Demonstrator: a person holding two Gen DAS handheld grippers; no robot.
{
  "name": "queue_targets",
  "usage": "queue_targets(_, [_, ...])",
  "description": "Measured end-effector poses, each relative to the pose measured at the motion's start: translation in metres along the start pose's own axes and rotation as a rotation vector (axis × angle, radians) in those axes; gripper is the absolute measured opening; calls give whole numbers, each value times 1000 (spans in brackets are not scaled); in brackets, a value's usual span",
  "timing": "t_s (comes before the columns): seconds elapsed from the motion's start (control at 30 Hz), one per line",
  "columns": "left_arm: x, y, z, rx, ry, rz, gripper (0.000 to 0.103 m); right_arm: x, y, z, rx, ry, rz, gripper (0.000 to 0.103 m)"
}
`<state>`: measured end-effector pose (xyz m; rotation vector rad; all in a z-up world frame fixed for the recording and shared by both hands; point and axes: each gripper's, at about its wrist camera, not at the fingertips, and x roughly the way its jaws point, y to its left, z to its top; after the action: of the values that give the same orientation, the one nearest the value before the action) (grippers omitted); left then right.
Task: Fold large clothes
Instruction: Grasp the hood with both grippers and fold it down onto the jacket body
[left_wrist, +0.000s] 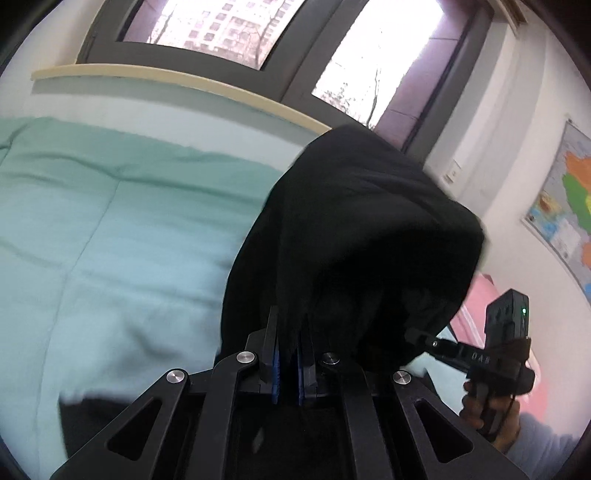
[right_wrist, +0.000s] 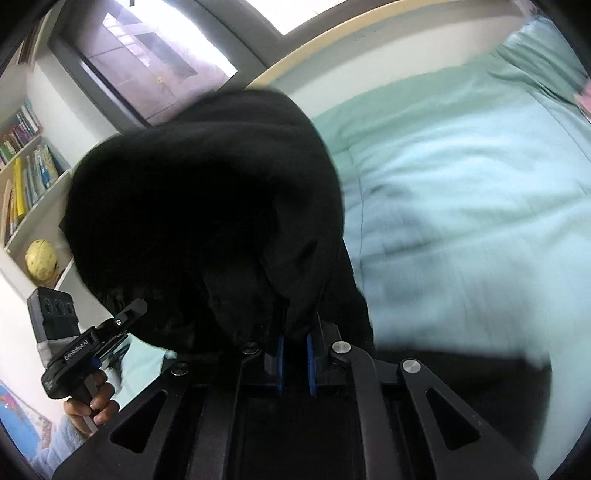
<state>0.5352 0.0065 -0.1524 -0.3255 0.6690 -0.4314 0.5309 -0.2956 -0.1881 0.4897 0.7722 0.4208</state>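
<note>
Two grippers clamped on one black garment, lifted over the bed

Both grippers hold cloth. Left gripper (left_wrist: 290, 354): blue pads drawn together, pinching a fold of the black garment (left_wrist: 354, 229) right at the tips. Right gripper (right_wrist: 295, 350): same, jaws nearly together with black fabric caught between the pads. Each hand shows in the other camera's view: the right hand (left_wrist: 487, 410) low at the edge of the left wrist view, the left hand (right_wrist: 94, 400) low in the right wrist view, both wrapped round their handles.

Garment hangs bunched as a dark lump between the two grippers, up off the light teal bedspread (left_wrist: 110, 240), not spread flat. Some dark fabric seems to trail low under the frames; blurred, can't tell how much.

Beyond: bed's pale headboard rim (left_wrist: 166, 75), window (left_wrist: 369, 55), wall map (left_wrist: 569, 206), bookshelf (right_wrist: 26, 166).

Risks, my read: grips sit at the very tips on thick bunched cloth, so a fast pull could slip a corner out. Unclear which edges are pinched; wrong layers caught means a twisted, lopsided fold. Trailing cloth may drag and rumple the bedspread.
</note>
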Motion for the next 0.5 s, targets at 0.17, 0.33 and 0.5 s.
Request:
queue_targets(0.17, [-43,6,-42,-56,124,99,18,-32,11,-53,-59,149,-146,26])
queue_targets(0.33, [-87,21,-103,-103,360,219,45,-74,7,-119,-132,315,-320,53])
queue_targets(0.5, [-135,12,-136,-157,377,199,46,-125,17,-140,-139,294,-364,59])
